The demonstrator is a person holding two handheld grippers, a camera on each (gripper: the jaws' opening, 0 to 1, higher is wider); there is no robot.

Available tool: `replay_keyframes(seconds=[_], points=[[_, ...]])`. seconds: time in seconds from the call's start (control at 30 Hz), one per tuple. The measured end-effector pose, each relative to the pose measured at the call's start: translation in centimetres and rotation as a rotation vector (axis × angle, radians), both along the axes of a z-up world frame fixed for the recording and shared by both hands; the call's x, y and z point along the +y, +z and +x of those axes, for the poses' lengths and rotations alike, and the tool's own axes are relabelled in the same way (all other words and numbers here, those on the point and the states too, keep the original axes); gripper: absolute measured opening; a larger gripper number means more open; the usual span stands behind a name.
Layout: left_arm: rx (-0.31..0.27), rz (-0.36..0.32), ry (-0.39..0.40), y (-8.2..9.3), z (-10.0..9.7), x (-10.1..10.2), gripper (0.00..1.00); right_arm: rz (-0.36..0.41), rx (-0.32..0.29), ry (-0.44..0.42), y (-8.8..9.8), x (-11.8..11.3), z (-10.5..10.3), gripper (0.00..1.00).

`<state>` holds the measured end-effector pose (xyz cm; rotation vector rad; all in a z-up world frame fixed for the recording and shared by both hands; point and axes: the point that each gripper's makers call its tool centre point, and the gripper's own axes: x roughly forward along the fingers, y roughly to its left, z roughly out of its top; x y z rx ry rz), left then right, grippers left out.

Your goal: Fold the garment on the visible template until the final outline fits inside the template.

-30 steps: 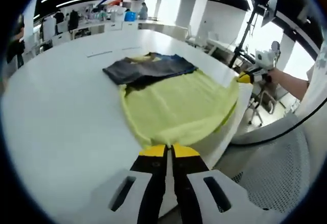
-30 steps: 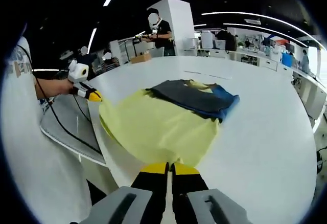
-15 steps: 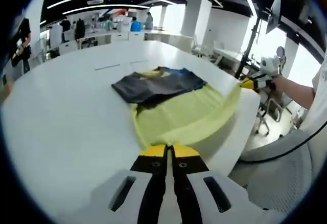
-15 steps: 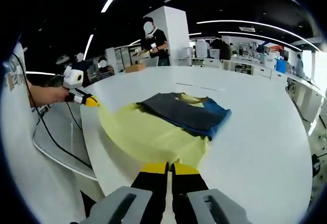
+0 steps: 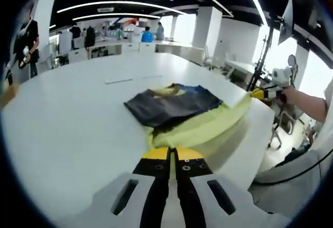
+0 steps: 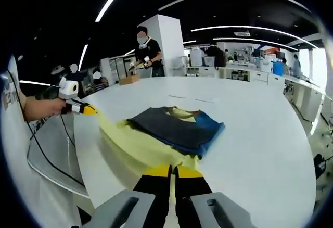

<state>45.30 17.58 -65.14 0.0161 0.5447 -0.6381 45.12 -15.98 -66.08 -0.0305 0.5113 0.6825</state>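
Observation:
A yellow garment [image 5: 203, 126] stretches in a taut band over the near edge of the white table [image 5: 62, 118]. My left gripper [image 5: 169, 154] is shut on one near corner of it. My right gripper [image 6: 170, 172] is shut on the other near corner. The right gripper [image 5: 258, 93] also shows at the right of the left gripper view, with a forearm behind it. The left gripper [image 6: 83, 108] shows at the left of the right gripper view. A dark grey and blue folded piece [image 5: 171, 103] lies on the far part of the garment [image 6: 130, 137], seen too as the dark piece [image 6: 174, 126].
The table's rounded edge [image 6: 86, 160] runs just below the held cloth, with floor and a cable beyond. A person in black [image 6: 145, 56] stands at the far side. A lamp stand [image 5: 260, 56] and chairs stand off the right. Desks and people fill the background.
Both grippers have lifted the garment's near edge off the table and carried it toward the dark piece. The flat yellow spread has narrowed to a raised band.

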Motion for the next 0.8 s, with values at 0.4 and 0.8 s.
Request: replay_keyframes(seconds=[0.4,0.8], points=[[-0.034,-0.017,0.038,0.6,3.3,-0.1,0.0,-0.002,-0.02,-0.033,0.6,-0.4,2.6,0.0],[-0.067,0.003,0.052,1.1,5.8,0.3,0.0,0.006,-0.038,-0.046,1.5,-0.4,4.5,0.0]])
